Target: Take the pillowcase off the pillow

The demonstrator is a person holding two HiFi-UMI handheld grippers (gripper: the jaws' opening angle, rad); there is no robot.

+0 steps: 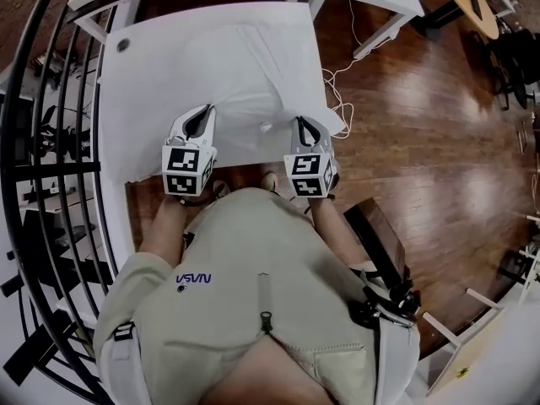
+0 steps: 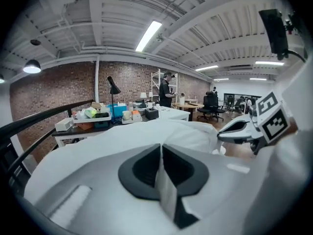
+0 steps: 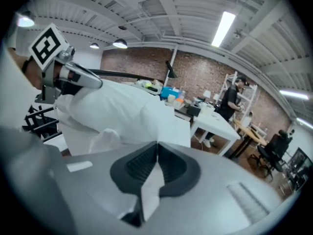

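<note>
Pinching white cloth, both grippers, at the near end of the pillow (image 1: 246,62).

- Left gripper (image 1: 202,113): fingers (image 2: 146,168) closed tight on a thin fold of the pillowcase (image 1: 253,121); a sliver of white fabric shows between the pads.
- Right gripper (image 1: 305,126): same, fingers (image 3: 171,168) shut on a narrow tongue of the same cloth.
- Pillow lies on the white surface (image 1: 135,99), towards its right side, case on. Its near right corner hangs just past the surface's edge.
- The two grips sit left and right along the near hem, well apart.

Risks, as I judge them:
- Each bite is shallow. A firm pull could slide the fabric out of the pads, one side first, leaving the case skewed.
- Cannot tell whether the pinch holds one layer only or the filling too. If the pillow is caught, it comes along.
- Nothing pins the far end. Pulling toward the body may drag the whole pillow off the near edge to the floor instead of stripping it.
- Uneven pull between hands would bunch the case and jam it.
</note>
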